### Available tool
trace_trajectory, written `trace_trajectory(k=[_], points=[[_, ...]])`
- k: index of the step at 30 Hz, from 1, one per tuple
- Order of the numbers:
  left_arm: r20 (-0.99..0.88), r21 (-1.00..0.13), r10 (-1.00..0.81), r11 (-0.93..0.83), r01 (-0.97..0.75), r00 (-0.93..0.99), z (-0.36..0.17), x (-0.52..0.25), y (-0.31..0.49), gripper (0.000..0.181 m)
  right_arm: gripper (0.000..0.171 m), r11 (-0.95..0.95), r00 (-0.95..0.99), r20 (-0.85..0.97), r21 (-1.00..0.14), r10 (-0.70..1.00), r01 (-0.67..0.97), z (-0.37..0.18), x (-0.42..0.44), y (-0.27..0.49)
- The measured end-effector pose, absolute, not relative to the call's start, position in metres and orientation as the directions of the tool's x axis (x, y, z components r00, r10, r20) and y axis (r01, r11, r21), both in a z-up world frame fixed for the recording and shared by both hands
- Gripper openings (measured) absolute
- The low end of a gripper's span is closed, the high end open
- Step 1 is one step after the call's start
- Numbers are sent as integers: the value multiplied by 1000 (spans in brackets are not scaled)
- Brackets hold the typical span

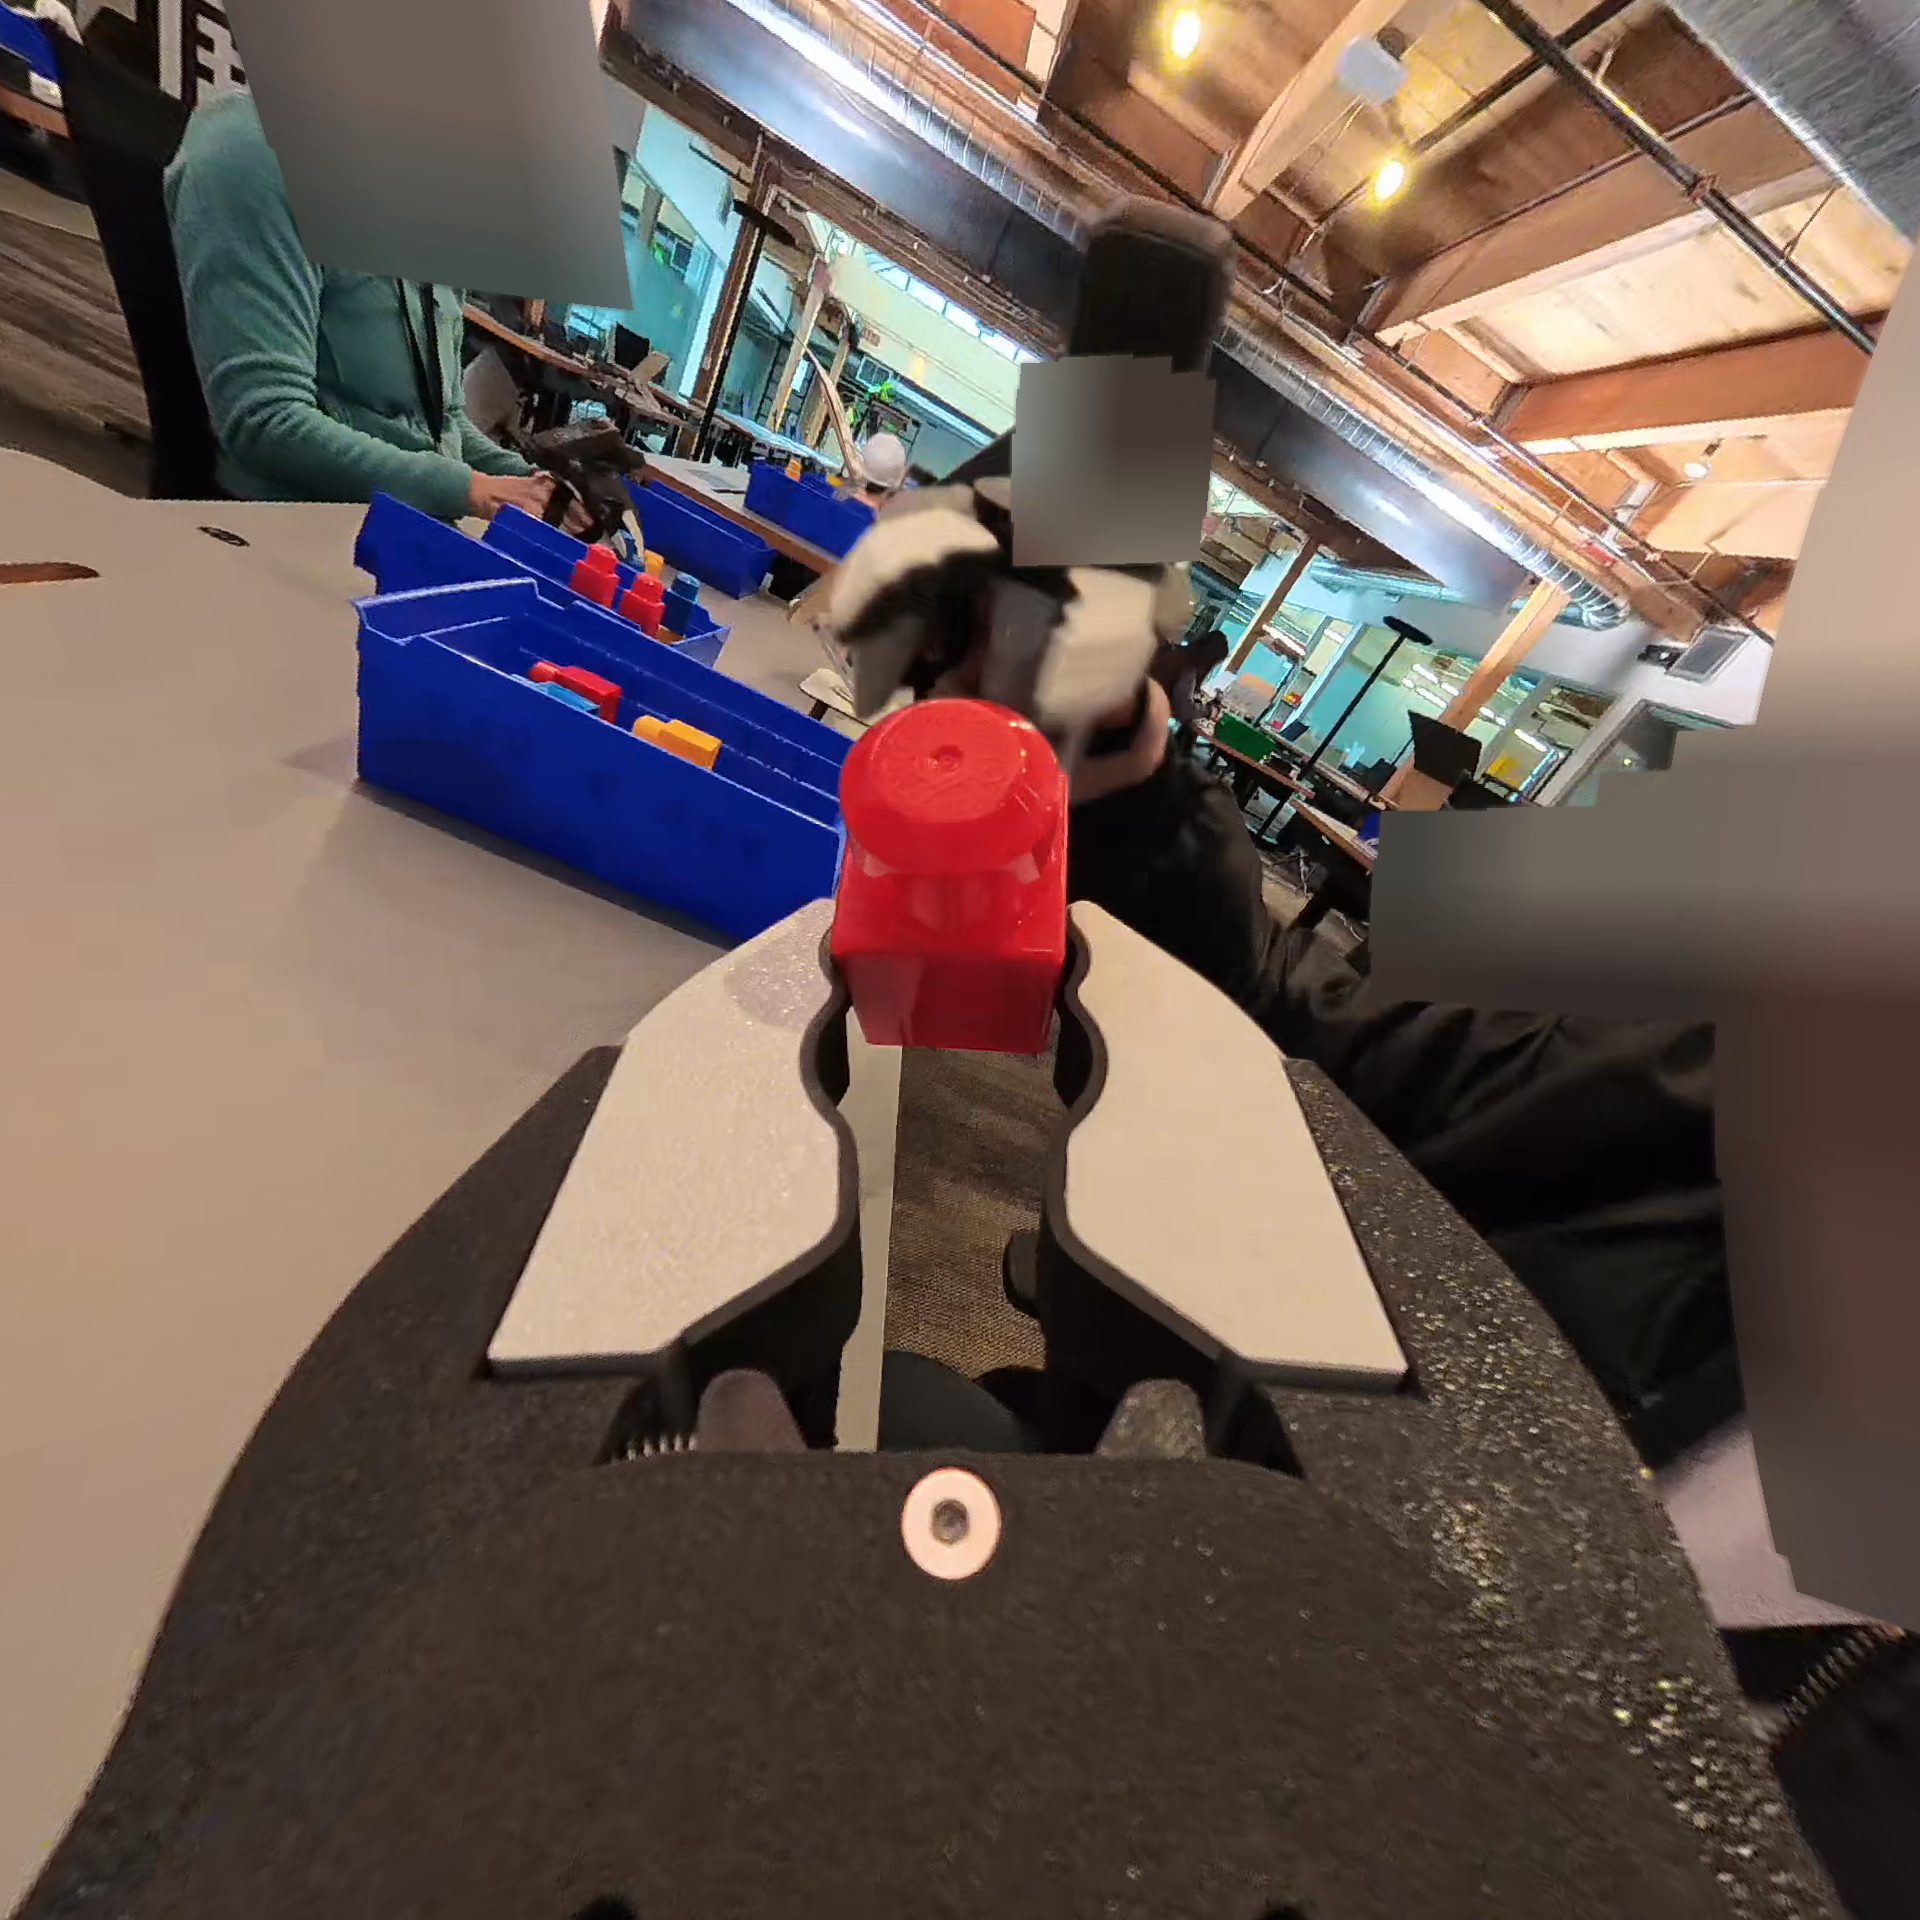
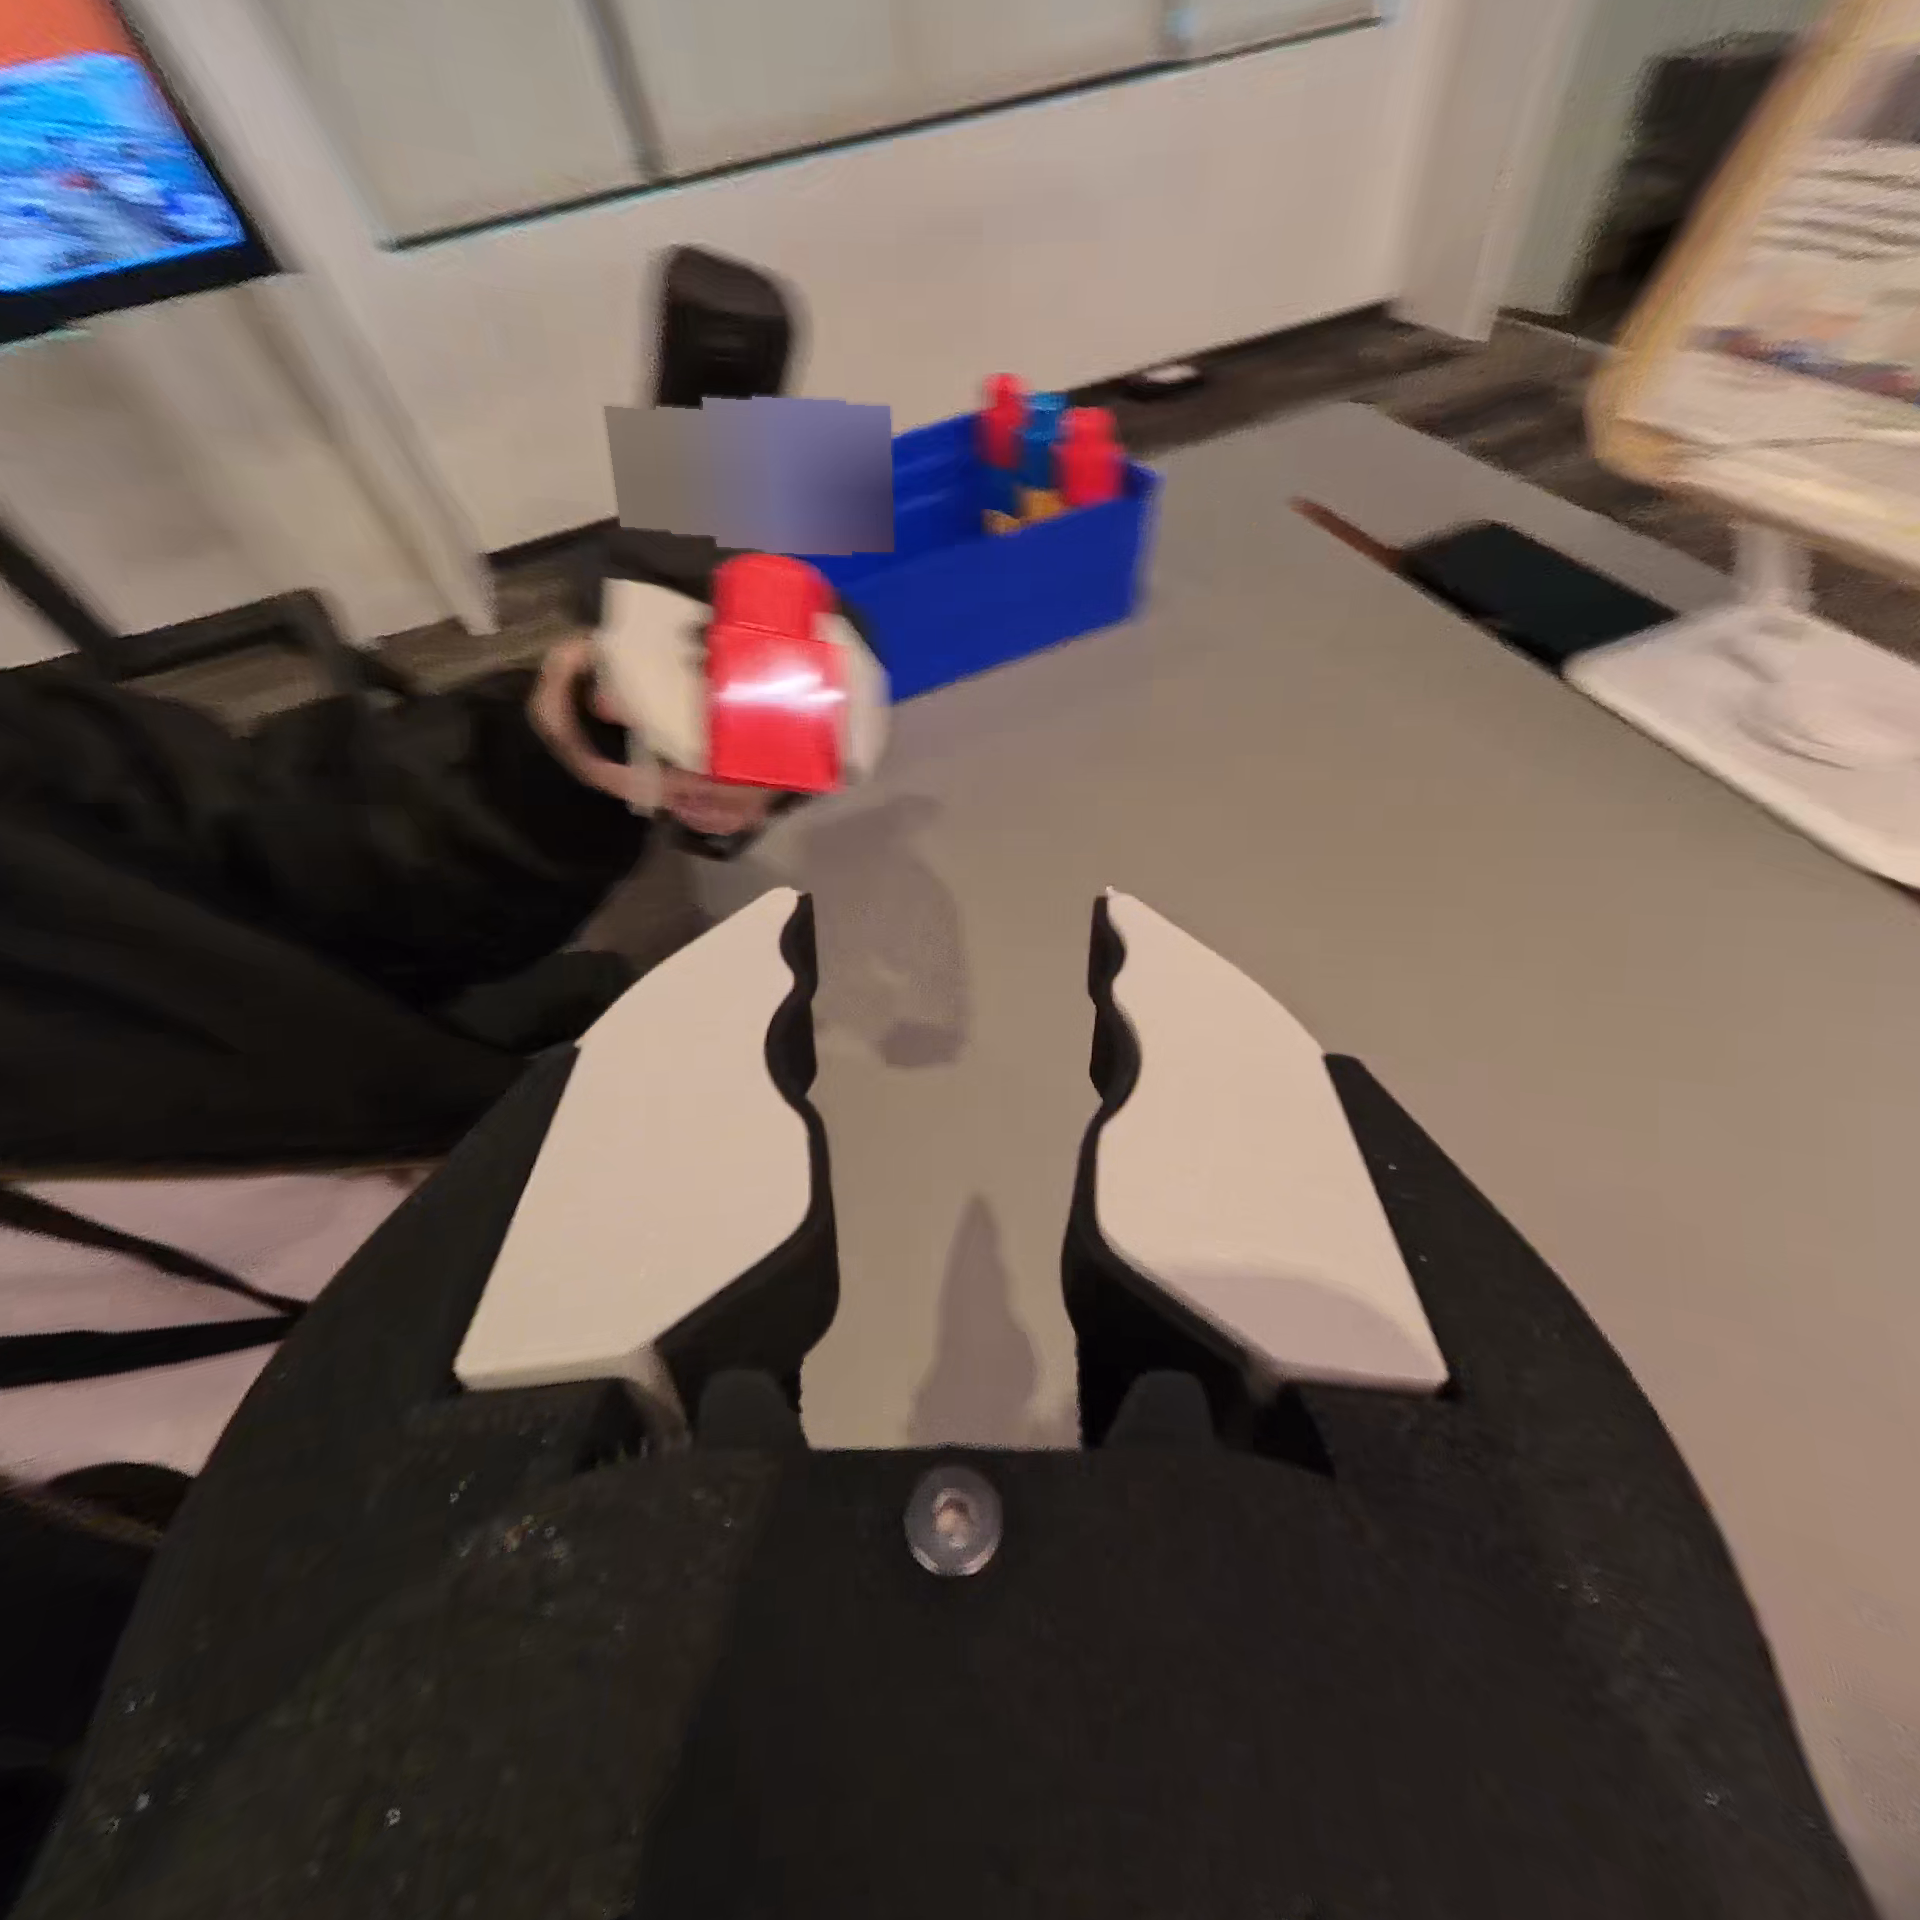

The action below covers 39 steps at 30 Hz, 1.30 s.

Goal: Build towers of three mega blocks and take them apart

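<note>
Red single-stud mega block [image 1: 951, 883] clamped in left gripper [image 1: 951, 977], stud up. Right gripper [image 2: 951, 914] empty, jaws apart; block at 11 o'clock, off the table.

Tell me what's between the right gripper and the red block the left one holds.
Only bare grey table, seen in the right wrist view, separates the right gripper from the red block.

Left wrist view: bright, even light; round ceiling lamps [image 1: 1388, 179] glow yellow far above the gripper. Glossy red plastic block [image 1: 951, 883] between the fingertips is sharp with small highlights; the other gripper just beyond it is motion-blurred. Wide-angle bending at the edges.

Right wrist view: softer indoor light, whole background smeared. Grey matte tabletop [image 2: 1351, 883] carries soft shadows ahead of the fingertips. White glare streaks the blurred red block.
</note>
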<state>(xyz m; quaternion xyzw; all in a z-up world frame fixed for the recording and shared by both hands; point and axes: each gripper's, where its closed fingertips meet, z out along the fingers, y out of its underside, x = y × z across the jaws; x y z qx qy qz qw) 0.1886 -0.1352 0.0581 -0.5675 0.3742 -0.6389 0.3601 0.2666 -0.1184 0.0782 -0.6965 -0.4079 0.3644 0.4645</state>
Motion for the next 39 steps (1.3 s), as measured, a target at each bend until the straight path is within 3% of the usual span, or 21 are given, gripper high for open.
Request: trace_trajectory(k=[4,9,17,19,21,24,32,34,35,36,39], points=[[476,-875,-869,-484,27,-136,60,194,-142,36,55,-209,309,-127,-946,943,249,60,204,-136],[413,-910,-908,-409,-67,-70,50,192,-149,36,48,-374,171,-352,-919,920,124,72,179,-141],[373,-925,-925,-364,-111,-73,50,194,-156,36,48,-359,217,-312,-905,925,227,62,169,-139],[353,-928,-934,-342,-149,-55,46,196,-157,36,35,-375,162,-344,-893,925,249,60,166,-147],[343,-930,-938,-332,-159,-44,44,197,-157,39,35,-363,167,-328,-893,930,266,57,168,-146],[335,-931,-941,-323,-166,-43,41,196,-160,46,34,-356,177,-322,-907,930,225,62,171,-144],[381,-918,-923,-370,-144,-56,42,199,-156,36,35,-350,182,-321,-922,930,166,66,175,-141],[376,-921,-924,-365,-139,-66,44,199,-158,35,47,-358,193,-319,-908,928,219,58,176,-143],[366,-923,-928,-354,-151,-61,43,199,-159,35,47,-350,192,-310,-907,931,235,56,175,-144],[350,-928,-935,-337,-160,-54,42,199,-158,35,36,-341,163,-309,-910,937,236,57,174,-149],[340,-928,-939,-328,-176,-48,40,200,-160,36,36,-324,174,-287,-913,942,247,57,175,-150]])
